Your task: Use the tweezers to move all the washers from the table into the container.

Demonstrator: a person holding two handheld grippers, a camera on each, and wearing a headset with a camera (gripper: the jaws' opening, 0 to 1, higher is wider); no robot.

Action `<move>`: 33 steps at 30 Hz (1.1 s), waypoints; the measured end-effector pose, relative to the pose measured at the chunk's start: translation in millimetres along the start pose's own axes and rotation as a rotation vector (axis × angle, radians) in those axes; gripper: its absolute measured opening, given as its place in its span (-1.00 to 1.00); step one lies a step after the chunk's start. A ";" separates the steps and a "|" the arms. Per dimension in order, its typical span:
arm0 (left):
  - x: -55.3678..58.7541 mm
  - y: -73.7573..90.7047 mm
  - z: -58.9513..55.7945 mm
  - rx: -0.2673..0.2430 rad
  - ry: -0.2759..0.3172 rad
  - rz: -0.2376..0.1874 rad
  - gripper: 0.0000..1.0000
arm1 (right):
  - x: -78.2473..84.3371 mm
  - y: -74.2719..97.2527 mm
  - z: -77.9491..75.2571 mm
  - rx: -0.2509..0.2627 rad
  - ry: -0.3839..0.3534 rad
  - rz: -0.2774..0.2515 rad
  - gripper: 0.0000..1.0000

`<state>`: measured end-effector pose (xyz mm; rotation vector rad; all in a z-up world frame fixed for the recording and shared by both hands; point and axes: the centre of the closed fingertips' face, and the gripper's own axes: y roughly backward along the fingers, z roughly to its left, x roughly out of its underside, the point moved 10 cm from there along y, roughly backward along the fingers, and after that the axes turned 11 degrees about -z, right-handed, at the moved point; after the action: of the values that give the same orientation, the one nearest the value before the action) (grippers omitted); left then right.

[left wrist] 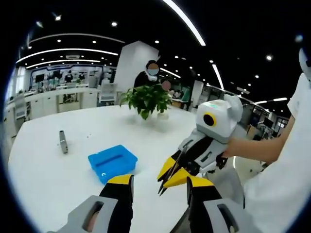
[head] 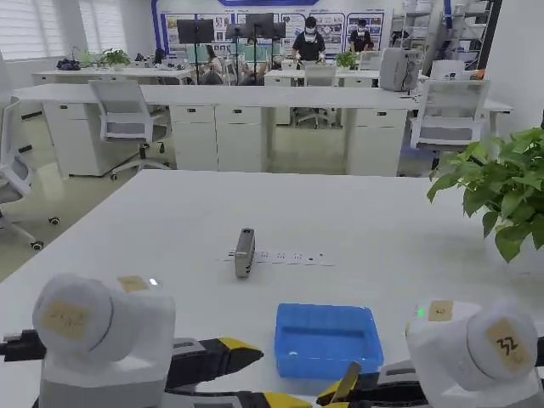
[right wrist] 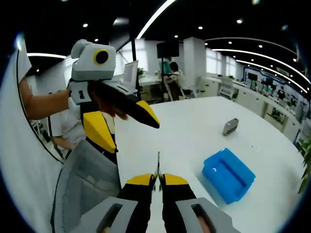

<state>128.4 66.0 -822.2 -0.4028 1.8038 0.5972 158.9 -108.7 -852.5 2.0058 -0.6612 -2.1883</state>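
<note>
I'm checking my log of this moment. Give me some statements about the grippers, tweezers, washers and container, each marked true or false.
1. The right gripper is shut on the tweezers. True.
2. The left gripper is shut. False: its jaws stand apart, holding nothing.
3. The washers lie in a row on the table. True.
4. The grey block sits in the blue container. False: it lies on the table, beyond the container.
</note>
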 end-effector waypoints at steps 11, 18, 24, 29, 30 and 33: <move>1.5 -10.3 -9.9 0.159 -0.027 -0.002 -0.40 | 0.0 -1.6 8.6 -0.153 -0.010 0.019 -0.93; 1.4 -15.7 -10.9 0.249 0.013 -0.019 -0.50 | 3.0 -6.3 11.9 -0.214 0.010 0.060 -0.94; -5.5 -19.5 -12.3 0.300 -0.016 -0.063 -0.71 | 0.9 -8.2 13.0 -0.245 0.010 0.072 -0.94; -5.4 -21.7 -13.8 0.345 -0.053 -0.024 -0.79 | -0.8 -9.1 13.8 -0.263 0.015 0.078 -0.94; -5.2 -22.0 -13.6 0.347 -0.056 -0.022 -0.82 | -0.9 -9.4 13.8 -0.266 0.015 0.080 -0.94; -5.1 -22.5 -13.7 0.368 -0.058 -0.023 -0.93 | 0.1 -10.4 14.0 -0.273 0.017 0.087 -0.94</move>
<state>131.7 39.6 -818.6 -0.1528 1.8038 0.2483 147.5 -95.9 -856.0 1.8215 -0.4121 -2.0799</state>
